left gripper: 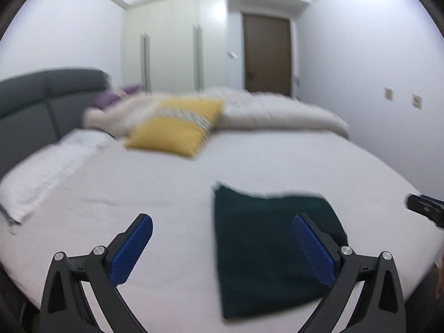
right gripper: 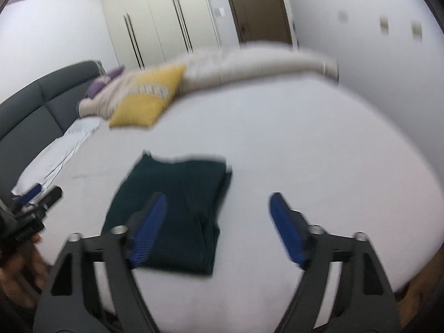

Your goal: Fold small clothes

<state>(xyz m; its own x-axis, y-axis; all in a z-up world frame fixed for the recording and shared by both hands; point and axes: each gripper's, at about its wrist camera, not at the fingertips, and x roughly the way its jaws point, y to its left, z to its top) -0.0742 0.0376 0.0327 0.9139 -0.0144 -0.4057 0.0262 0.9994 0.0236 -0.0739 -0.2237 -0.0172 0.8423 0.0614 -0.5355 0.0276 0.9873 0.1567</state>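
Above bed (left gripper: 166, 183) | left gripper (left gripper: 222, 249), right gripper (right gripper: 217, 227) raised, fingers spread, empty | dark garment (left gripper: 263, 249) folded

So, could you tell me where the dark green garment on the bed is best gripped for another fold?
Probably at the near corners of the dark green garment. It lies flat as a folded rectangle on the white sheet, near edge facing both open grippers: the left gripper low from the left, the right gripper from the right.
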